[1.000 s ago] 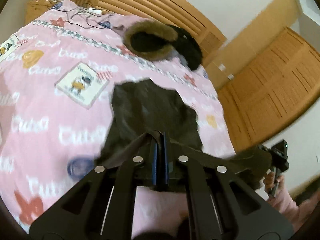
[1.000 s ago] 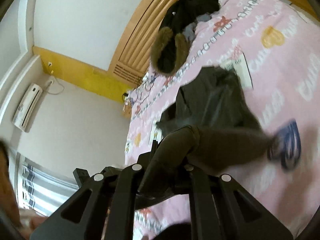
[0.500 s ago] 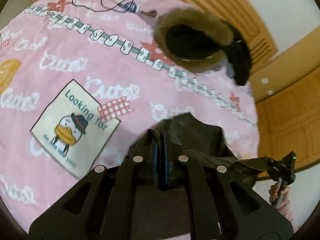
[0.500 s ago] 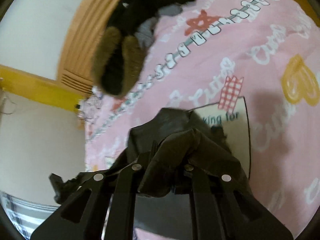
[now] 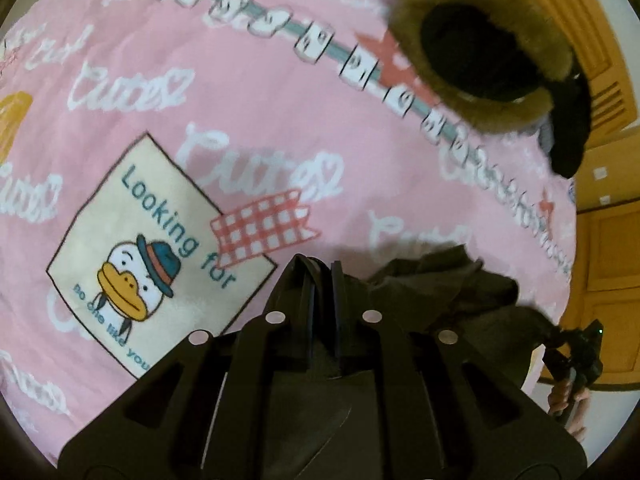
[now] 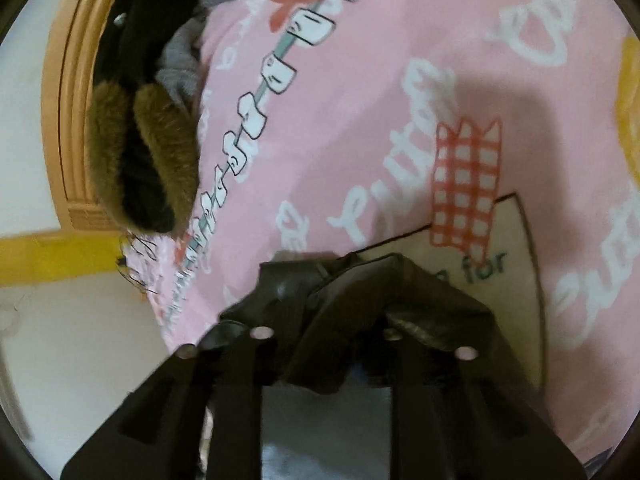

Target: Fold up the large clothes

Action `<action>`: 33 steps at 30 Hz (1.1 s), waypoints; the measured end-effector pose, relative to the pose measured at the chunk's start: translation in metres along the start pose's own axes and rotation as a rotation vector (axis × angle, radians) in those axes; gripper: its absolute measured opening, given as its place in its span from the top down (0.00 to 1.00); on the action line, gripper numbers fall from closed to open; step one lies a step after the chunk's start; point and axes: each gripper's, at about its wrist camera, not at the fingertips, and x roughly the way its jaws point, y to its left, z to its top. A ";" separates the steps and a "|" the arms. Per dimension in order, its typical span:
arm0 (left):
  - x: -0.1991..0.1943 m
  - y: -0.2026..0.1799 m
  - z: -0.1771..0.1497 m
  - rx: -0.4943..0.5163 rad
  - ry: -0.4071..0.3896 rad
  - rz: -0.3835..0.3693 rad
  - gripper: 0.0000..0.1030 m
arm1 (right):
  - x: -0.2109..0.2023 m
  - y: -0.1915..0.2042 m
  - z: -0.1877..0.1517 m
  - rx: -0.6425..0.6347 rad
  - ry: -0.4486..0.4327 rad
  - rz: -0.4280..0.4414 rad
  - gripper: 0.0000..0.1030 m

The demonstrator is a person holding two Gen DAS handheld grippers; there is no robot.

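A dark grey-brown garment [image 5: 460,292] hangs between my two grippers over a pink printed bed cover [image 5: 256,92]. My left gripper [image 5: 322,268] is shut on one edge of the garment, its fingers close together. My right gripper [image 6: 344,276] is shut on the other edge, and cloth drapes over its fingers [image 6: 404,292]. In the left wrist view the right gripper [image 5: 576,344] shows at the far right with the garment stretched toward it. The lower part of the garment is hidden under the grippers.
A black coat with a brown fur-trimmed hood [image 5: 488,52] lies at the head of the bed, also in the right wrist view [image 6: 144,160]. A wooden slatted headboard [image 6: 76,92] stands behind it. Wooden doors [image 5: 608,248] are at the right. The bed cover has a duck patch [image 5: 152,248].
Both grippers have moved forward over the bed toward the headboard, carrying the garment edge. The duck patch and fur hood now look much closer. The garment's spread part has dropped out of sight.
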 end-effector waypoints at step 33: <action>0.074 -0.068 -0.159 0.330 0.011 0.206 0.72 | 0.047 -0.031 -0.214 -0.741 -0.056 -0.532 0.93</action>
